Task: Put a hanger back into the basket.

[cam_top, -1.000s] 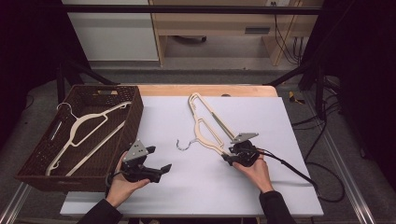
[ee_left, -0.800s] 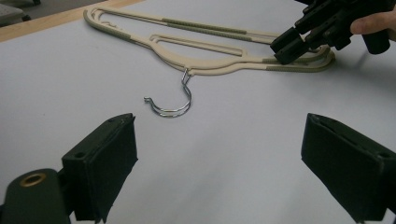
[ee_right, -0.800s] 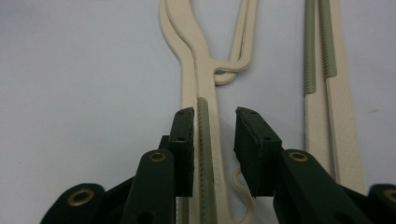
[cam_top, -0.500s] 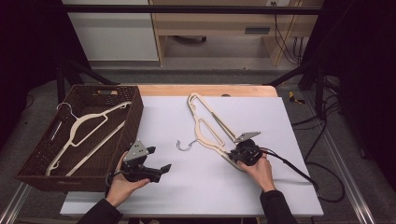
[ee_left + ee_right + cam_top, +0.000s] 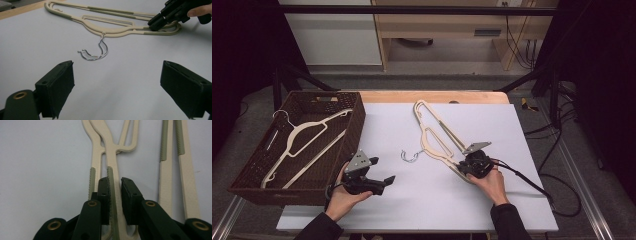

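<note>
the desk (image 5: 512,130) is carrying a basket (image 5: 357,120) with one hanger already lying in it; two stacked hangers (image 5: 437,140) are lying mid-desk. the right tool (image 5: 473,165) has just been closing on the upper hanger's arm, gripping it; lifting toward the basket looks next. the left tool (image 5: 379,172) is waiting wide open, empty.

The near end of the cream plastic hangers (image 5: 439,141) stacked on the table lies under the right gripper (image 5: 466,167) in the high view. In the right gripper view, the hanger arms are cut off by the top and bottom edges. Whether both pads press the gripped arm cannot be determined: a narrow gap shows beside one pad.
</note>
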A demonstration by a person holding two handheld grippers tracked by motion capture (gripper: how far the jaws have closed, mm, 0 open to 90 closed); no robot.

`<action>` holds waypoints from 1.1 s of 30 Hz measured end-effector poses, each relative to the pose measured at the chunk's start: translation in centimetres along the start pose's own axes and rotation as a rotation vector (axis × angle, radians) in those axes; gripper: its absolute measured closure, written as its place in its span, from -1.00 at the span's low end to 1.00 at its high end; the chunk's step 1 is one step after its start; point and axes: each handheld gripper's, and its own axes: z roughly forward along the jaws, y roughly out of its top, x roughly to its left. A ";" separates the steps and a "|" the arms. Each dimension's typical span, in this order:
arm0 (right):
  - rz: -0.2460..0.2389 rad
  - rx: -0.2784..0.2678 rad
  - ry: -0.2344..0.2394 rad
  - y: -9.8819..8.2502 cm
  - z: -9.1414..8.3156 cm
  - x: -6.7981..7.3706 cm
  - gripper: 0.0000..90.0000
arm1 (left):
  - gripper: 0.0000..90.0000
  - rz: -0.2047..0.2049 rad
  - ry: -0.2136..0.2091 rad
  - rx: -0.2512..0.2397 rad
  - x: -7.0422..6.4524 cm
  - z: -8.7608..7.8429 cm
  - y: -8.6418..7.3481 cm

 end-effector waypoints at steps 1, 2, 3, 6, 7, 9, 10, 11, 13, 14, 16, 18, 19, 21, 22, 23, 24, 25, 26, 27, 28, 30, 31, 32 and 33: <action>-0.022 -0.003 0.005 0.0 0.0 -0.1 0.75 | -0.74 0.002 0.000 0.001 0.0 0.0 0.0; -0.014 -0.006 0.005 0.0 0.0 0.0 0.76 | -0.74 0.002 0.000 0.001 0.0 0.0 0.0; -0.013 -0.006 0.010 -0.1 -0.1 0.0 0.76 | -0.74 0.002 0.000 -0.001 0.0 0.0 0.0; 0.007 -0.016 0.006 0.0 -0.3 0.1 0.76 | -0.73 0.000 0.001 -0.006 0.1 0.0 0.1; -0.003 -0.026 0.010 0.0 -0.5 0.0 0.76 | -0.72 0.000 0.001 -0.004 0.1 0.0 0.2; 0.018 -0.044 0.028 0.1 -1.1 0.1 0.77 | -0.72 -0.001 0.006 -0.010 0.1 0.1 0.3; 0.013 -0.055 0.031 0.1 -1.3 0.0 0.77 | -0.72 0.003 0.007 -0.009 0.0 0.1 0.5; 0.022 -0.059 0.036 0.2 -1.6 0.0 0.77 | -0.72 0.006 0.007 -0.009 0.0 0.1 0.7; 0.029 -0.068 0.042 0.2 -2.0 0.1 0.77 | -0.71 0.010 0.009 -0.017 0.0 0.2 1.1; 0.041 -0.067 0.041 0.2 -2.2 0.3 0.77 | -0.71 0.014 0.009 -0.017 0.0 0.2 1.4; 0.038 -0.068 0.046 0.2 -2.6 0.4 0.77 | -0.70 0.016 0.012 -0.027 -0.1 0.4 2.0; 0.055 -0.073 0.050 0.3 -2.9 0.8 0.77 | -0.69 0.016 0.008 -0.025 -0.1 0.8 2.7; 0.032 -0.077 0.053 0.3 -3.1 0.8 0.77 | -0.69 0.011 0.006 -0.026 -0.2 1.2 3.0; 0.045 -0.086 0.065 0.3 -3.5 1.2 0.77 | -0.68 0.016 0.000 -0.018 -0.3 2.0 3.7; 0.024 -0.089 0.068 0.2 -3.7 1.2 0.77 | -0.68 0.019 -0.004 -0.015 -0.4 2.4 4.1; 0.028 -0.091 0.069 0.2 -3.8 1.4 0.77 | -0.66 0.024 -0.006 -0.008 -0.5 2.8 4.3; 0.031 -0.100 0.072 0.2 -3.9 1.5 0.77 | -0.66 0.028 -0.007 -0.001 -0.6 3.5 4.6; 0.029 -0.093 0.074 0.1 -4.1 1.5 0.77 | -0.64 0.034 -0.010 0.011 -0.7 4.1 4.9; 0.028 -0.088 0.075 0.1 -4.3 1.6 0.77 | -0.62 0.036 -0.012 0.024 -0.7 4.7 5.1; 0.034 -0.095 0.083 0.0 -4.3 1.7 0.77 | -0.59 0.040 -0.015 0.030 -0.8 5.3 5.3; 0.029 -0.086 0.077 0.0 -4.4 1.7 0.77 | -0.56 0.043 -0.015 0.041 -0.7 5.9 5.5; 0.036 -0.093 0.079 -0.1 -4.5 1.8 0.77 | -0.49 0.047 -0.016 0.064 -0.6 7.1 5.8; 0.032 -0.088 0.077 -0.1 -4.6 1.8 0.77 | -0.43 0.050 -0.020 0.077 -0.5 7.7 5.9; 0.036 -0.087 0.080 -0.1 -4.7 1.9 0.77 | -0.39 0.052 -0.019 0.092 -0.4 8.3 6.0; 0.036 -0.095 0.081 -0.2 -4.6 1.9 0.77 | -0.35 0.051 -0.021 0.103 -0.3 8.8 6.0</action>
